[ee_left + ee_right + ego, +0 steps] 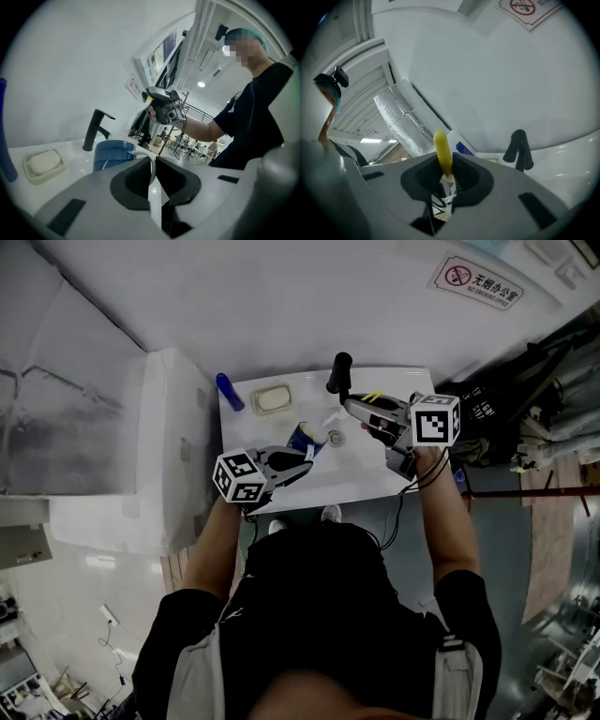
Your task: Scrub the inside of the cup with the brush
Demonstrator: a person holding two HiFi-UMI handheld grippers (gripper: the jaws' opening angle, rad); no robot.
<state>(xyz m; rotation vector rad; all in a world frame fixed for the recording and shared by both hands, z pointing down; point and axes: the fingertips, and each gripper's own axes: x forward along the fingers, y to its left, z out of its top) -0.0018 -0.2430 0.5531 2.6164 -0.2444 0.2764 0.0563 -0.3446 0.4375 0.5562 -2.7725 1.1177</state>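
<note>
On white sink (pixel 367 480): blue cup (pixel 302 437) | black faucet (pixel 338 372) | soap dish (pixel 272 398) | white wall (pixel 281 296)

We see a glossy blue cup (pixel 111 157) that looks glazed, and its white handle is smooth. The brush (pixel 442 151) shows a smooth yellow plastic handle. The fingers (pixel 133 183) of the left gripper (pixel 153 161) carry matt dark ribbed pads set in a matt grey plastic shell. The faucet (pixel 96 130) is matt black, the white bench (pixel 361 479) is shiny, and the duct (pixel 401 117) is wrapped in crinkled silver foil.
</note>
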